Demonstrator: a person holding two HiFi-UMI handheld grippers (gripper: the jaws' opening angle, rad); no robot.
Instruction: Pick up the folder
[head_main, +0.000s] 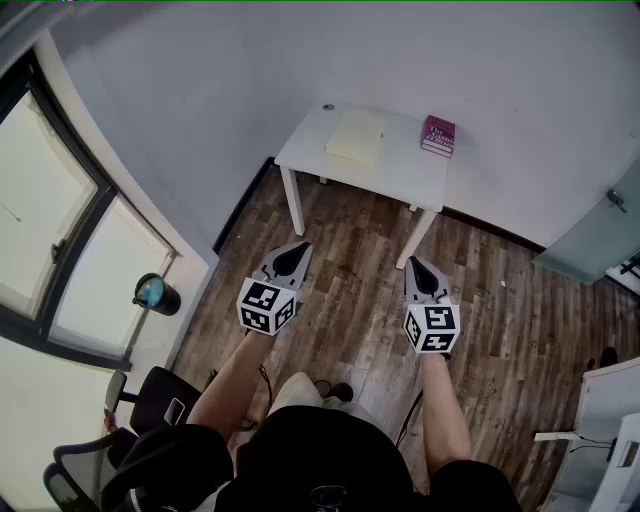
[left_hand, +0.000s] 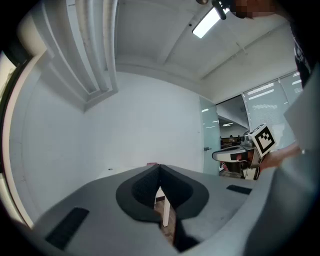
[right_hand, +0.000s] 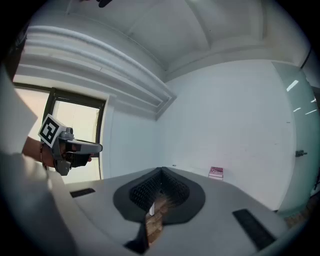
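Head view: left gripper (head_main: 298, 247) and right gripper (head_main: 412, 262) are hovering with fingers (head_main: 290, 262) shut, empty; the pale folder (head_main: 356, 137) is lying well ahead on the white worktop (head_main: 400, 172), midway between both.

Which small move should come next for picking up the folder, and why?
Probably step forward toward the white table: the pale folder lies flat on it, well ahead of the left gripper and right gripper, which hang over the wooden floor with fingers shut and empty.
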